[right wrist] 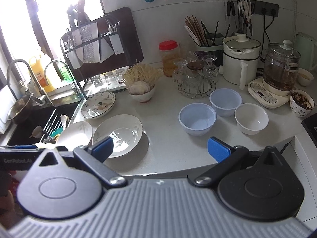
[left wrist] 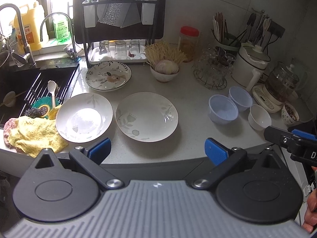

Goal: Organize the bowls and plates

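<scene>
The left tool (left wrist: 156, 150) is hovering over the near edge of the table (left wrist: 190, 103) with its blue-padded fingers (left wrist: 101, 148) spread wide apart and gripping nothing. The right tool (right wrist: 160, 148) is likewise hanging at the near edge, its fingers apart and empty.

Two white plates with a faint leaf pattern are lying side by side near the front: the left plate (left wrist: 84, 117) is sitting just beside the sink (left wrist: 29, 87) and touching a yellow cloth (left wrist: 35, 134), while the middle plate (left wrist: 146, 116) is resting just to its right. A third, patterned plate (left wrist: 108, 76) with a dark rim is lying farther back, in front of the dish rack (left wrist: 118, 29).

To the right, three bowls are standing close together: a near blue bowl (right wrist: 197, 118), a far blue bowl (right wrist: 225, 102) just behind it, and a white bowl (right wrist: 251, 118) at the right of both. A small bowl holding garlic (left wrist: 165, 70) is sitting farther back near the middle, and a patterned cup (right wrist: 301, 103) with dark contents is standing at the far right beside a glass kettle (right wrist: 281, 67)
</scene>
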{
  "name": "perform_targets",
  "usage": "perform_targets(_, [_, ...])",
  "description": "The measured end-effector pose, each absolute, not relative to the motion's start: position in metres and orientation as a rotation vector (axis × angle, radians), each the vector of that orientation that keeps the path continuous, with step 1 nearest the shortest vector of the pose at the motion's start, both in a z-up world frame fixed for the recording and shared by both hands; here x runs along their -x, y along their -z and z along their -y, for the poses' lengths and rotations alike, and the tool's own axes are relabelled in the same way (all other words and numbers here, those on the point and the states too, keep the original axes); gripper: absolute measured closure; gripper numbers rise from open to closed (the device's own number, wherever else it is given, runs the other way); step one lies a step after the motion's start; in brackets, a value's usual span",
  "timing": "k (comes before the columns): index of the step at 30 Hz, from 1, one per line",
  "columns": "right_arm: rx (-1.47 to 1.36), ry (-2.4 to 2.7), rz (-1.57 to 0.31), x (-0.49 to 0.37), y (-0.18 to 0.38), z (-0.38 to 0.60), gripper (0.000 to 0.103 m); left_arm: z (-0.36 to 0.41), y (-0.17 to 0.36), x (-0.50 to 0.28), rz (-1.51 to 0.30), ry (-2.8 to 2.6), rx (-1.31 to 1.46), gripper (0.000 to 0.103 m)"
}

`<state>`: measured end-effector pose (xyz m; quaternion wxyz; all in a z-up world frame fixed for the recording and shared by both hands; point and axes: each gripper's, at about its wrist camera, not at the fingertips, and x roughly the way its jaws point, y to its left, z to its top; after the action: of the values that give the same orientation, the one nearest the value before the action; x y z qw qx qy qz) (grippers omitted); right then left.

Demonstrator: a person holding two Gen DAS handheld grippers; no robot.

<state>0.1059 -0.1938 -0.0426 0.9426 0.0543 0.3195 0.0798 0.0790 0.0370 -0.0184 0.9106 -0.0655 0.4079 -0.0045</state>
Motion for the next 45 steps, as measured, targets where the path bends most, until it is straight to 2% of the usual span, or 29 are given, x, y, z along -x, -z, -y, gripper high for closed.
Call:
perform_targets(26, [-0.168, -0.065, -0.59, -0.154, 0.039, 0.107, 0.0, -0.134, 0.014, -0.156, -0.81, 0.116, 0.071, 0.001])
perform_targets(45, [-0.182, -0.075, -0.624, -0.177, 0.035, 0.057, 0.0, -0.19, 0.016, -0.174, -0.827, 0.113, 0.093, 0.001])
